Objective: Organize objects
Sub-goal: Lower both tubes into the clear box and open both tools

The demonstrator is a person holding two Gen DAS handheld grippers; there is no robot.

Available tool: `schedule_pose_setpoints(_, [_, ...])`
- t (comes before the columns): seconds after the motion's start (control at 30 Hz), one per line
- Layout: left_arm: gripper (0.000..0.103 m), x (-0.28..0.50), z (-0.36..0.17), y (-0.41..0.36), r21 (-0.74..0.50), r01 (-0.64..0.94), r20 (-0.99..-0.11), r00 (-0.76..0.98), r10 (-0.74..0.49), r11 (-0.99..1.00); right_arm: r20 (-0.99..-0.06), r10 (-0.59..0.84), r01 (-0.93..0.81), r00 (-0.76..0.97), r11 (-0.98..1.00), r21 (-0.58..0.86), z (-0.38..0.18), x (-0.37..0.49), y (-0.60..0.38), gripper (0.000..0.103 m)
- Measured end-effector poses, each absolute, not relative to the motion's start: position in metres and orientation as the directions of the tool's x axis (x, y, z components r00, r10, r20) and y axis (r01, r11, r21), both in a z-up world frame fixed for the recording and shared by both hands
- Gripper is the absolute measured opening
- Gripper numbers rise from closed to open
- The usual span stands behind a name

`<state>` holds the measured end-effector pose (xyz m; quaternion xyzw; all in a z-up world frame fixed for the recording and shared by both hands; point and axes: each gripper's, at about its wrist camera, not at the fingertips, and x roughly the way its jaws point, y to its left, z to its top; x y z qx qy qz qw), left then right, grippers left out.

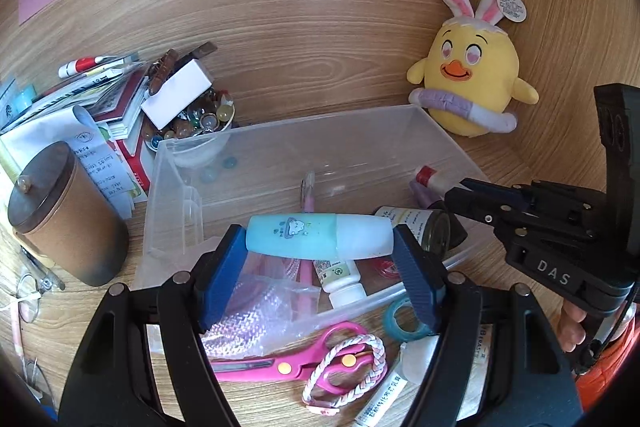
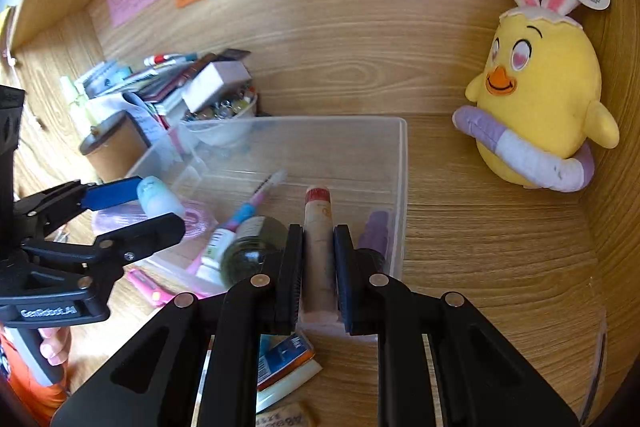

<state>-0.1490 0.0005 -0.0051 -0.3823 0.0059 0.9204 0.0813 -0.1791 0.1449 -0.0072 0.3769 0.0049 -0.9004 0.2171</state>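
My left gripper [image 1: 320, 247] is shut on a blue and white tube [image 1: 318, 235], held crosswise above the clear plastic bin [image 1: 280, 131]. It also shows in the right wrist view [image 2: 158, 201]. My right gripper [image 2: 319, 263] is shut on a beige tube with a red cap [image 2: 319, 227], lengthwise over the bin's near right corner [image 2: 396, 187]. In the bin lie a pink pen [image 1: 308, 195], a small white bottle [image 1: 340, 277], a dark jar [image 2: 250, 247] and a purple stick [image 2: 374, 231].
Pink scissors [image 1: 288, 363], a braided loop [image 1: 348, 371] and a teal tape roll [image 1: 404, 319] lie in front of the bin. A brown canister [image 1: 68, 215], books and a bowl of beads [image 1: 200, 123] stand left. A yellow plush chick [image 2: 540, 95] sits right.
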Motion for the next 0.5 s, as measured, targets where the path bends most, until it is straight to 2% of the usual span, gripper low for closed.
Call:
schedule_pose_setpoints(0.17, [0.078,-0.15,-0.006,0.002,-0.065,-0.179,-0.71,-0.683,0.172,-0.982,-0.699,-0.372,0.406,-0.61,-0.905,0.127,-0.013,-0.182,0.136,0.014])
schedule_pose_setpoints(0.33, [0.079,-0.146,-0.002,0.001,-0.072,-0.186,-0.706,-0.684,0.182,-0.98,-0.703,-0.364,0.409,-0.611,-0.905,0.113,-0.012,-0.178,0.135,0.014])
schedule_pose_setpoints(0.43, [0.08,-0.14,0.004,-0.001,-0.075,-0.184,-0.698,-0.693,0.184,-0.98,-0.701,-0.366,0.411,-0.613,-0.905,0.112,-0.008,-0.174,0.137,0.017])
schedule_pose_setpoints(0.5, [0.085,-0.134,0.008,-0.002,-0.071,-0.177,-0.689,-0.703,0.177,-0.982,-0.693,-0.371,0.417,-0.618,-0.902,0.112,-0.003,-0.168,0.139,0.021])
